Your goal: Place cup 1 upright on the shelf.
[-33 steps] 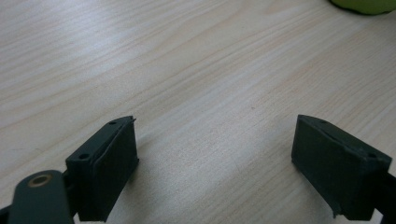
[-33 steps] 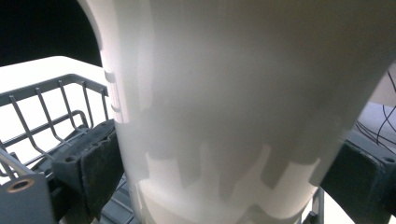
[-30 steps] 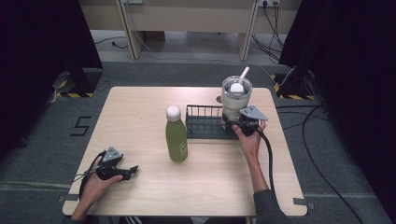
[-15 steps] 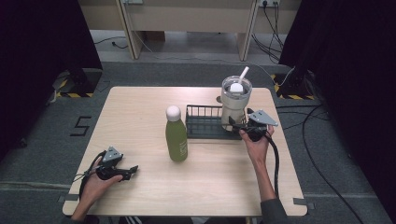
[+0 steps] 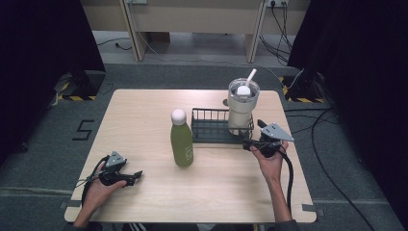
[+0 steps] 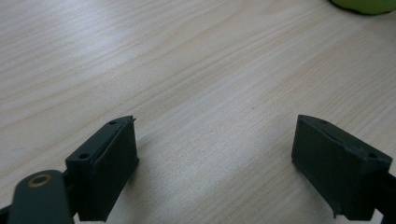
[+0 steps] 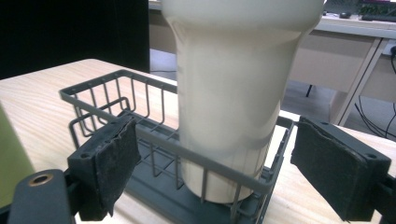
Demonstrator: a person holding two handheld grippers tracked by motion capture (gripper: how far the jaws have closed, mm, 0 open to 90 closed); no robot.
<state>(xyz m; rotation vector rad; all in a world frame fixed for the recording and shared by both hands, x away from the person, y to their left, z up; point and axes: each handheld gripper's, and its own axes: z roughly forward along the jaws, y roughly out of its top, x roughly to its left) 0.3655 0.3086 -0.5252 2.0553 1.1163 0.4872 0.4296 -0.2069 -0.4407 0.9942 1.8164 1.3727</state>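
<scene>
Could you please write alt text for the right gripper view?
A cream tumbler stands at one end of a grey wire basket on a wooden table. The right tool faces it, jaws open and apart from the basket.

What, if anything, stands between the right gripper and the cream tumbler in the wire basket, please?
Only the wire basket's near wall: it crosses the tumbler's lower part in front of the right gripper. Above that rim the tumbler's body is bare. The jaws have just been closing, yet stand apart with nothing pressed between them.
</scene>
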